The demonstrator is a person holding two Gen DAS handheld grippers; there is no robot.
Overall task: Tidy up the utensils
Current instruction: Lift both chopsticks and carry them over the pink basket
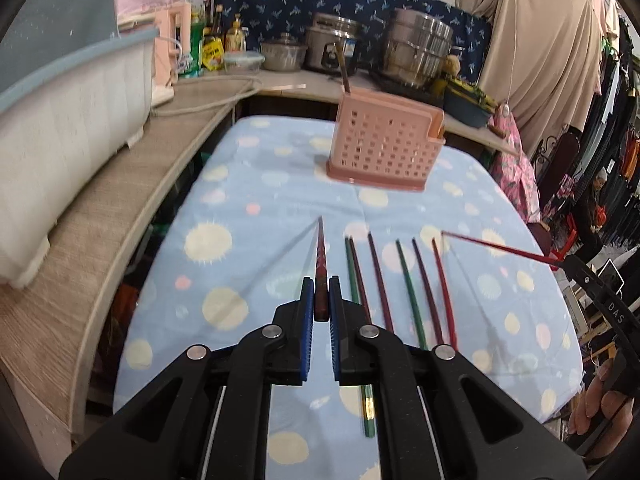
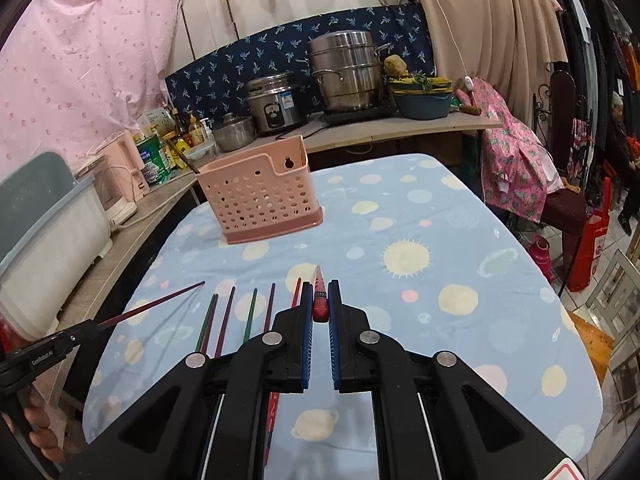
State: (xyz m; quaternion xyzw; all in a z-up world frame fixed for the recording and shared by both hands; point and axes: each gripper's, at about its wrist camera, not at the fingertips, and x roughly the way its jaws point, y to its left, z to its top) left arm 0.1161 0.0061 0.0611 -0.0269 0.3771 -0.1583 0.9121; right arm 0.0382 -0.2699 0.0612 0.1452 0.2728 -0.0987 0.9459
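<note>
The left tool (image 1: 321, 300) pinches a dark red chopstick (image 1: 320, 256) lifted above the table (image 1: 248, 184); the right tool (image 2: 320, 304) pinches a bright red chopstick (image 2: 319, 298) likewise. Six more chopsticks (image 1: 400, 284) lie in a row on the dotted cloth, well short of the pink perforated utensil holder (image 1: 386, 148).

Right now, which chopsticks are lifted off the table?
Two: the dark red chopstick in the left claw and the bright red chopstick in the right claw; the rest lie flat.
</note>
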